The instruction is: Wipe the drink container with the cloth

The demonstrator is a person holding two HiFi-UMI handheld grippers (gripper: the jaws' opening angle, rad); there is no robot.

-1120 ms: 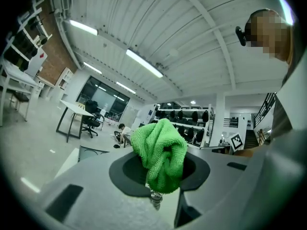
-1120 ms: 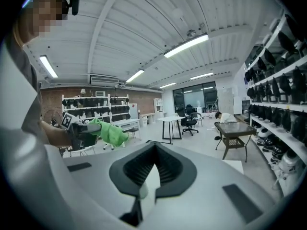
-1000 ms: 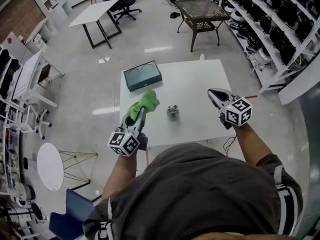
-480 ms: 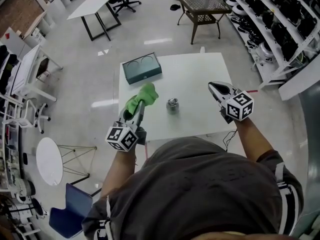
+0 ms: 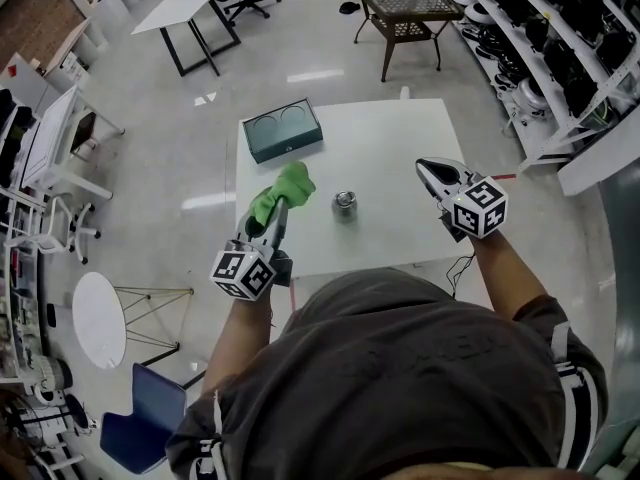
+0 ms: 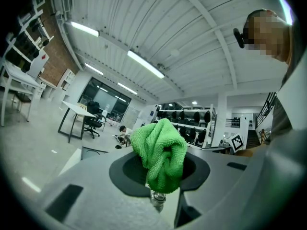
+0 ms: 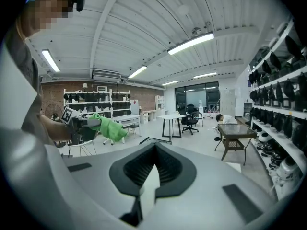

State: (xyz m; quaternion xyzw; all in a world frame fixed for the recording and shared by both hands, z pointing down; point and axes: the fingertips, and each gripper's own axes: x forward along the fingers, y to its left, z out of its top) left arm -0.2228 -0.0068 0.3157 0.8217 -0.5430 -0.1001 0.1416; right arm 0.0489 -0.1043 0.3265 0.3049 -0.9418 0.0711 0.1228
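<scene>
A small metal drink container point(image 5: 345, 204) stands upright near the middle of the white table point(image 5: 395, 143). My left gripper point(image 5: 274, 215) is shut on a bunched green cloth point(image 5: 284, 190), held above the table's left part, to the left of the container and apart from it. In the left gripper view the cloth point(image 6: 161, 152) fills the space between the jaws of the left gripper point(image 6: 160, 182). My right gripper point(image 5: 436, 171) hovers to the right of the container, jaws together with nothing in them. The right gripper view shows its jaws point(image 7: 152, 163) closed and the cloth point(image 7: 106, 126) off to the left.
A dark teal box point(image 5: 283, 130) with two round recesses lies at the table's far left corner. A wire-top table point(image 5: 404, 8), office chairs and shelving point(image 5: 545, 48) stand beyond on the glossy floor. A round white stool point(image 5: 100, 320) is at my left.
The whole scene has slid slightly up in the head view. Both grippers keep their places relative to the container; the cloth stays gripped.
</scene>
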